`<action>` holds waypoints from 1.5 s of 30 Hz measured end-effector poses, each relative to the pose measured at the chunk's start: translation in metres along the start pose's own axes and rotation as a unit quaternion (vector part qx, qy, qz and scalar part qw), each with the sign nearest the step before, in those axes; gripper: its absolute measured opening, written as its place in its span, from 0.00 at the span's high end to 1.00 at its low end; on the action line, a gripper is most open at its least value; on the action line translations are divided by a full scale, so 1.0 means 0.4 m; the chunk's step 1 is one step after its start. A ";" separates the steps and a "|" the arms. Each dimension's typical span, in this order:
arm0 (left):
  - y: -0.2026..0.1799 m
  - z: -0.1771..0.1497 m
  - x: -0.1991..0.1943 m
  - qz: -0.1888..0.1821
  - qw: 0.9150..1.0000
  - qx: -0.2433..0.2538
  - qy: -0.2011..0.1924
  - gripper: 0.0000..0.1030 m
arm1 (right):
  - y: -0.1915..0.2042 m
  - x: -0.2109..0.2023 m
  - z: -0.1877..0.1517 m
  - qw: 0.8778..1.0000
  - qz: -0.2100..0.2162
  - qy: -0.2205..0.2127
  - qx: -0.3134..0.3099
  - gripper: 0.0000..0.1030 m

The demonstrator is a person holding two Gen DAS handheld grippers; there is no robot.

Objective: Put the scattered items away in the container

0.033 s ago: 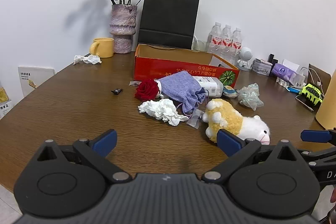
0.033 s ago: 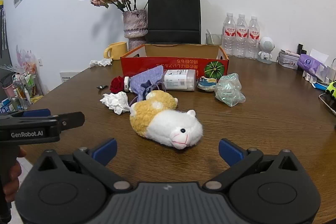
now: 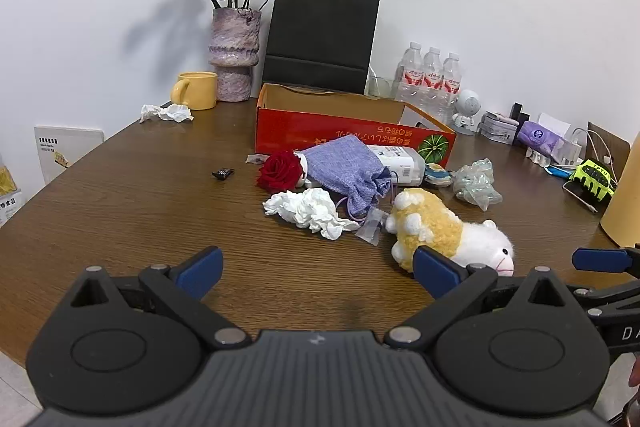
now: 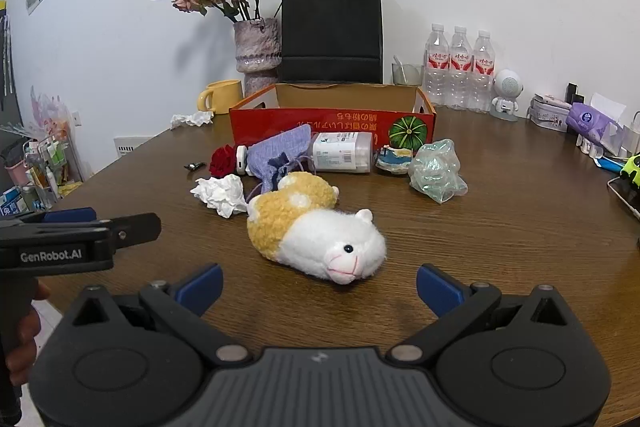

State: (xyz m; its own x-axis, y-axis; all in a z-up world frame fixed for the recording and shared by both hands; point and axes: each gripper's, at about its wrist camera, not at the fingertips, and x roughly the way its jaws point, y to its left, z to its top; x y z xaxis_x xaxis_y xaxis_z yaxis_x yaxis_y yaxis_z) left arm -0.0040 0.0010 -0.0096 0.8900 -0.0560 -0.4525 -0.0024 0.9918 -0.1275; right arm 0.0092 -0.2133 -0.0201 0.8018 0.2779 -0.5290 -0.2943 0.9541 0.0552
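Lying on its side on the wood-grain table [image 4: 500, 227], the fluffy yellow-and-white plush sheep [image 4: 316, 227] faces the right gripper [image 4: 318, 285], just ahead of its spread, empty blue-padded fingers [image 4: 200, 285]. The left gripper [image 3: 316, 267], printed "GenRobot.AI", is likewise spread and empty; the sheep sits beside its right finger. Behind lie crumpled tissue [image 4: 222, 193], a woven lavender pouch [image 4: 280, 151], a labelled white bottle [image 4: 342, 151] and the red cardboard box [image 4: 332, 125].
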 end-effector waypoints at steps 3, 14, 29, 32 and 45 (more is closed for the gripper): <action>-0.001 -0.001 -0.001 0.002 1.000 0.000 0.000 0.00 | 0.000 0.001 0.000 1.000 0.000 0.000 0.000 0.00; 0.000 -0.004 0.000 -0.002 1.000 -0.001 0.001 0.00 | 0.001 0.003 -0.004 1.000 0.000 0.002 -0.001 0.00; 0.001 -0.008 0.003 -0.001 1.000 -0.002 0.004 0.00 | 0.001 0.007 -0.009 1.000 0.001 0.007 0.001 0.00; 0.003 -0.008 0.002 -0.002 1.000 -0.003 0.004 0.00 | 0.001 0.008 -0.010 1.000 0.001 0.007 0.001 0.00; 0.005 -0.004 0.020 -0.007 1.000 0.001 0.021 0.00 | 0.002 0.025 -0.004 1.000 0.002 0.014 -0.007 0.00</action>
State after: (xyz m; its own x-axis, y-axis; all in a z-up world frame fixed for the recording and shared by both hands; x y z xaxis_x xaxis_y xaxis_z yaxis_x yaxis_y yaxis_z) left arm 0.0023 0.0024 -0.0150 0.8700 -0.0753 -0.4872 0.0110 0.9910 -0.1335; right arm 0.0160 -0.2101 -0.0267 0.7855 0.2780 -0.5529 -0.3051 0.9513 0.0448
